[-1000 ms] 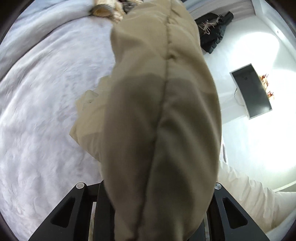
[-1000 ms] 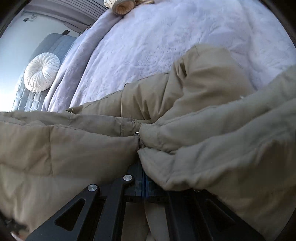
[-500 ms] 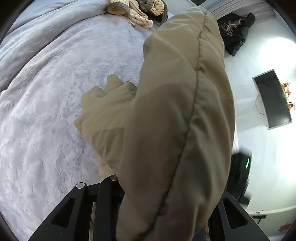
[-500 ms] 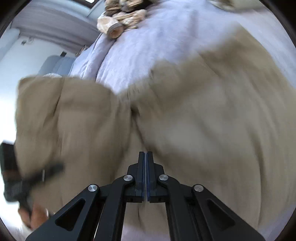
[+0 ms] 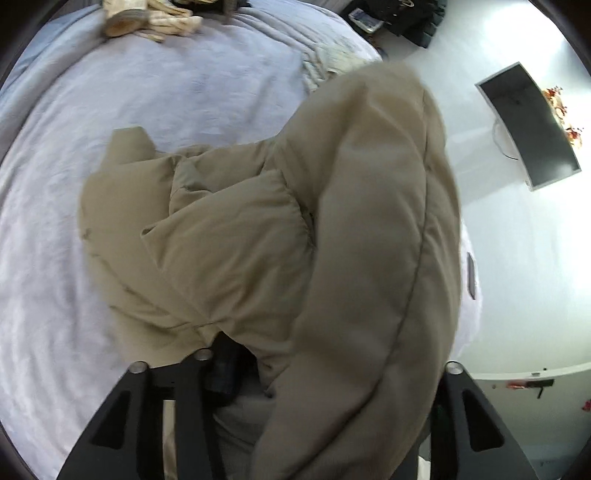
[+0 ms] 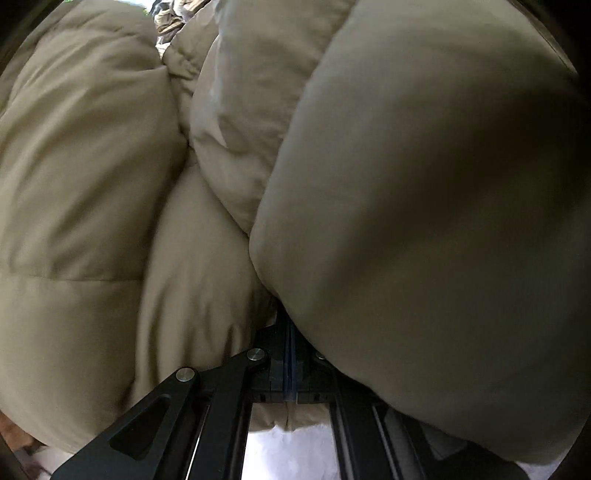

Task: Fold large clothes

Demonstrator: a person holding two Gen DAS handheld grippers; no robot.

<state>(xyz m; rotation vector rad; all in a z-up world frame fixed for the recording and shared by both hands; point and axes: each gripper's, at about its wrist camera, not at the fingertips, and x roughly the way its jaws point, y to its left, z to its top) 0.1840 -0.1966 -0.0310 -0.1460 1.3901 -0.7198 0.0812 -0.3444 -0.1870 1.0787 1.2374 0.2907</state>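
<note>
Left wrist view: tan puffer jacket (image 5: 229, 236) bunched mid-frame on the lavender bed (image 5: 55, 229), one padded section draped over the left hand-held gripper (image 5: 295, 369) and running up the right half of the frame. Its fingertips are buried under fabric; cannot tell how wide it stands, or whether it grips anything. Striped clothes (image 5: 147, 20) lie at upper left, well apart. A monitor (image 5: 532, 125) shows at upper right.

Right wrist view: jacket (image 6: 110, 166) fills nearly the whole frame. Right hand-held gripper (image 6: 290, 369) has its fingers pressed together, a thin edge of fabric seemingly pinched between them.

Risks, as judged: slick, puffy fill could slide out of so thin a pinch; the draped section could slump off and undo the fold; both cameras largely blocked, so placement goes half-blind.
</note>
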